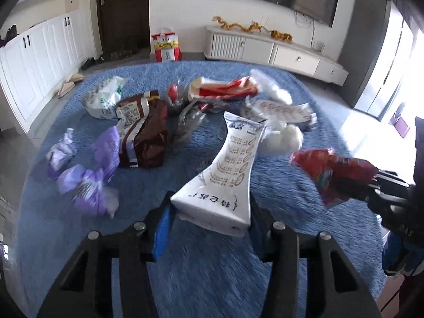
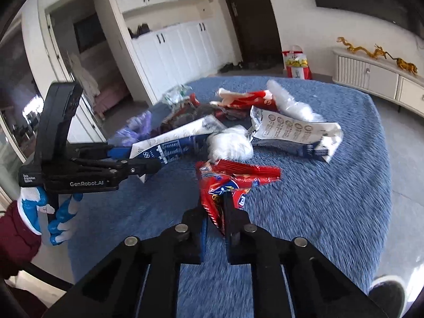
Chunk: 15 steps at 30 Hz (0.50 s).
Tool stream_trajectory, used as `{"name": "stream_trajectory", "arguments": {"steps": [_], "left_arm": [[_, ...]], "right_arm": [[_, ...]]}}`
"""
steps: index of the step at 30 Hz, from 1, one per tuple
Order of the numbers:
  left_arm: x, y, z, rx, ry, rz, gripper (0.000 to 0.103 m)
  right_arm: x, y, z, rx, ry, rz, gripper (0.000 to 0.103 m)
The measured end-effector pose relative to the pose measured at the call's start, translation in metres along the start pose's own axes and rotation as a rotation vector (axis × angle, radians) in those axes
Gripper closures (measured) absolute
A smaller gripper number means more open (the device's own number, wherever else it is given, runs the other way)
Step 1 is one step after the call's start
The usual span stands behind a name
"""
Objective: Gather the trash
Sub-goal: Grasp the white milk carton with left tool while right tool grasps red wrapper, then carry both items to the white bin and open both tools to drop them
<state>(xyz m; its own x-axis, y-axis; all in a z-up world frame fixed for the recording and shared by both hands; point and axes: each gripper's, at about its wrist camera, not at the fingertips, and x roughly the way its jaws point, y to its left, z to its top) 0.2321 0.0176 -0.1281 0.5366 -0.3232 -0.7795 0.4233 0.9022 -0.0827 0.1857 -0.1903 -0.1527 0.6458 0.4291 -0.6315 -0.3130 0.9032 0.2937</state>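
Trash lies scattered on a blue fuzzy cover (image 1: pixel 201 270). My left gripper (image 1: pixel 209 212) is shut on a white wrapper with printed text (image 1: pixel 228 175), held above the cover; it also shows in the right wrist view (image 2: pixel 148 159) with the wrapper (image 2: pixel 180 140). My right gripper (image 2: pixel 216 212) is shut on a red snack wrapper (image 2: pixel 230 182), lifted off the cover; in the left wrist view that wrapper (image 1: pixel 331 172) hangs from the gripper (image 1: pixel 376 182) at the right. A brown packet (image 1: pixel 148 132), purple wrappers (image 1: pixel 90 175) and a white wad (image 1: pixel 283 137) lie nearby.
More wrappers lie further back: a red and white one (image 1: pixel 225 90), a clear bag (image 1: pixel 270 87), a green and white bag (image 1: pixel 106 98). A white cabinet wall (image 1: pixel 34 58) stands left, a low TV console (image 1: pixel 275 50) at the back, a red paper bag (image 1: pixel 165 45) on the floor.
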Motion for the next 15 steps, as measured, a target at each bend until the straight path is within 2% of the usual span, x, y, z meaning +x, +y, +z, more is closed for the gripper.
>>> {"name": "stream_trajectory", "arguments": {"steps": [5,7,11,15], "left_arm": [[-0.042,-0.021,-0.003,-0.022,-0.064,-0.002,0.055],[-0.055,-0.034,-0.002,-0.022,-0.081,-0.034,0.055],[-0.057,-0.088,0.005,0.063,-0.065,-0.132,0.055],[-0.028,-0.165,0.009,0.171,0.006,-0.264,0.055]], "right_arm": [[-0.057,-0.018,-0.017,0.045,-0.078,-0.034,0.097],[-0.087,-0.035,-0.030,0.078,-0.112,-0.075,0.097],[-0.127,-0.078,-0.064,0.164,-0.118,-0.198,0.097],[-0.142,-0.146,-0.121,0.327,-0.041,-0.357,0.097]]}}
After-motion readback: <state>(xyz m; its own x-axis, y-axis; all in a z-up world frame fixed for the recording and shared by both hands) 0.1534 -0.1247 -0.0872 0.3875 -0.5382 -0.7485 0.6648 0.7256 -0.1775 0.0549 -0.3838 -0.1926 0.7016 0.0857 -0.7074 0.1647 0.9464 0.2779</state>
